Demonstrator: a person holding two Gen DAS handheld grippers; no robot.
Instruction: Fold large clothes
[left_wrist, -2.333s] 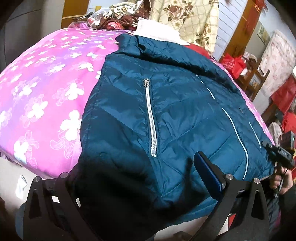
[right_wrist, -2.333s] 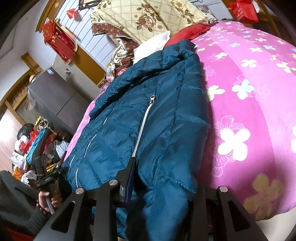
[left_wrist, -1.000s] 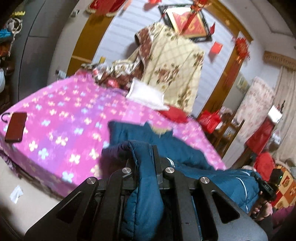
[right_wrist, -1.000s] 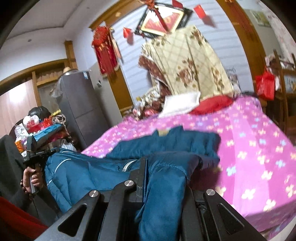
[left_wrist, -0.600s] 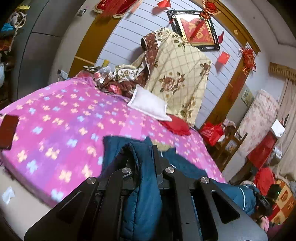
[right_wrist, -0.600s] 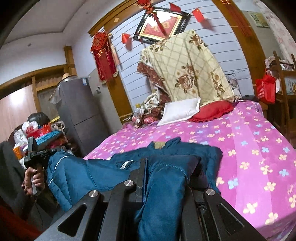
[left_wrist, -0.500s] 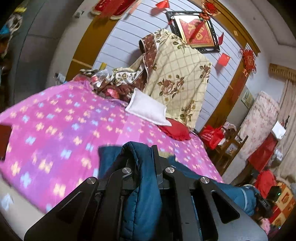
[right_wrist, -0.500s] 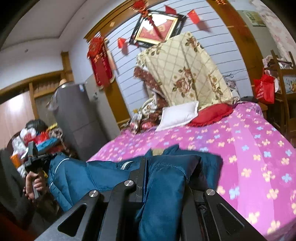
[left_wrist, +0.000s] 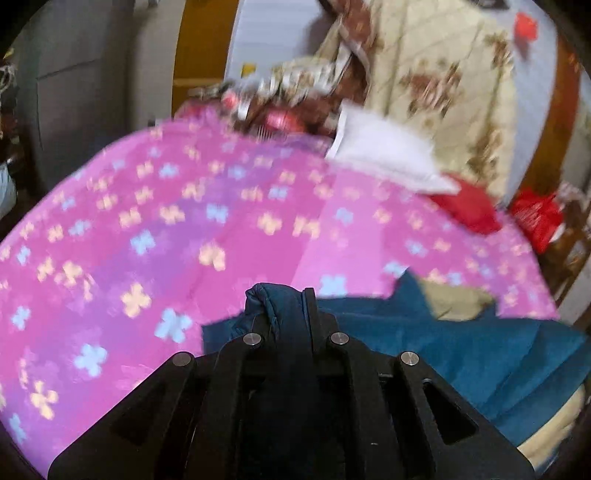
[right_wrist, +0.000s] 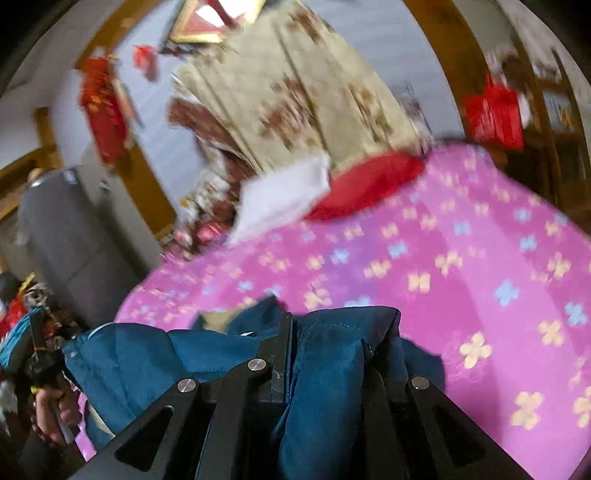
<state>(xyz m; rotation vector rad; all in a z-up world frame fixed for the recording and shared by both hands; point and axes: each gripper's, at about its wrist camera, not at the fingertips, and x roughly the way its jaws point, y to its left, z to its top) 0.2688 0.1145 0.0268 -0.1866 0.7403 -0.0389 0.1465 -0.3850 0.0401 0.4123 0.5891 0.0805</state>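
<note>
A dark teal padded jacket (left_wrist: 461, 343) lies on a bed with a pink flowered cover (left_wrist: 166, 229). My left gripper (left_wrist: 286, 299) is shut on a bunched fold of the jacket's hem, held over the cover. A beige inner patch of the jacket (left_wrist: 454, 302) shows to its right. In the right wrist view my right gripper (right_wrist: 295, 325) is shut on another fold of the jacket (right_wrist: 332, 354), low over the pink cover (right_wrist: 461, 258). The rest of the jacket sags leftward toward the left gripper's handle (right_wrist: 40, 358), held by a hand (right_wrist: 55, 410). Both views are motion-blurred.
A white pillow (left_wrist: 384, 155) and a red pillow (left_wrist: 469, 206) lie at the bed's head below a beige flowered blanket (left_wrist: 443, 81). A red bag (right_wrist: 493, 110) hangs by wooden furniture at right. A grey cabinet (right_wrist: 74, 240) and cluttered items stand left of the bed.
Both grippers, still shut on the jacket, have swept forward over the bed toward the pillows and dipped lower. The hem now lies folded up over the jacket's upper part.
</note>
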